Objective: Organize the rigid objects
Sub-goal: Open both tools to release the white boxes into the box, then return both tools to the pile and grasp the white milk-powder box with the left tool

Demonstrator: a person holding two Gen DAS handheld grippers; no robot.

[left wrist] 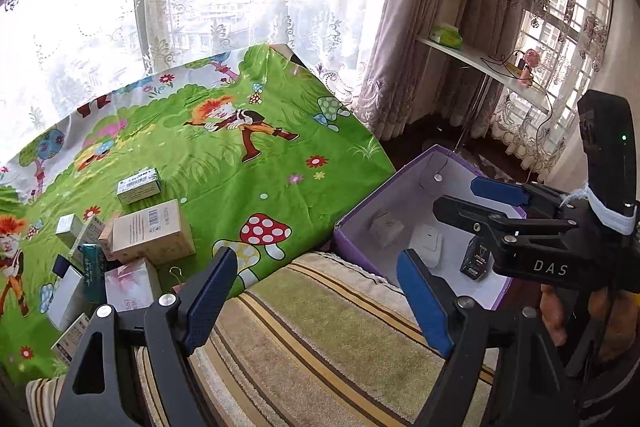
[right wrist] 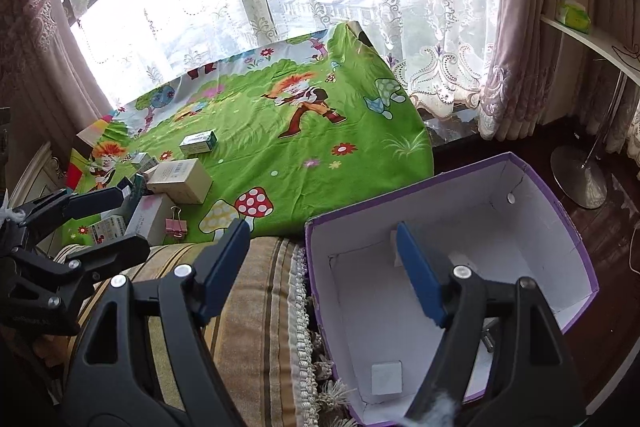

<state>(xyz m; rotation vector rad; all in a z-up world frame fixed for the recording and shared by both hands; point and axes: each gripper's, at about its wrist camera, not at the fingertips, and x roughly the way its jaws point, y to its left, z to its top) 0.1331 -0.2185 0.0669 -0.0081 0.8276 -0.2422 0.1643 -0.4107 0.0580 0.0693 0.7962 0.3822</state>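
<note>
A purple box with a white inside [left wrist: 352,231] [right wrist: 540,239] stands off the bed's right edge. It holds a small white box [left wrist: 386,229], a white case [left wrist: 427,245] and a small dark carton [left wrist: 475,259]. Several small boxes, the largest a beige carton [left wrist: 150,237] [right wrist: 180,181], lie in a pile on the green cartoon sheet [left wrist: 248,163]. My left gripper [left wrist: 320,301] is open and empty over the striped blanket. My right gripper [right wrist: 324,277] is open and empty, its right finger over the purple box; it also shows in the left wrist view [left wrist: 476,197].
A striped blanket [left wrist: 320,347] covers the near bed edge. A pink binder clip [right wrist: 177,223] lies by the pile. A white side table [left wrist: 480,63] on a metal stand [right wrist: 580,179] stands at the right by the curtains. Lace-curtained windows lie behind the bed.
</note>
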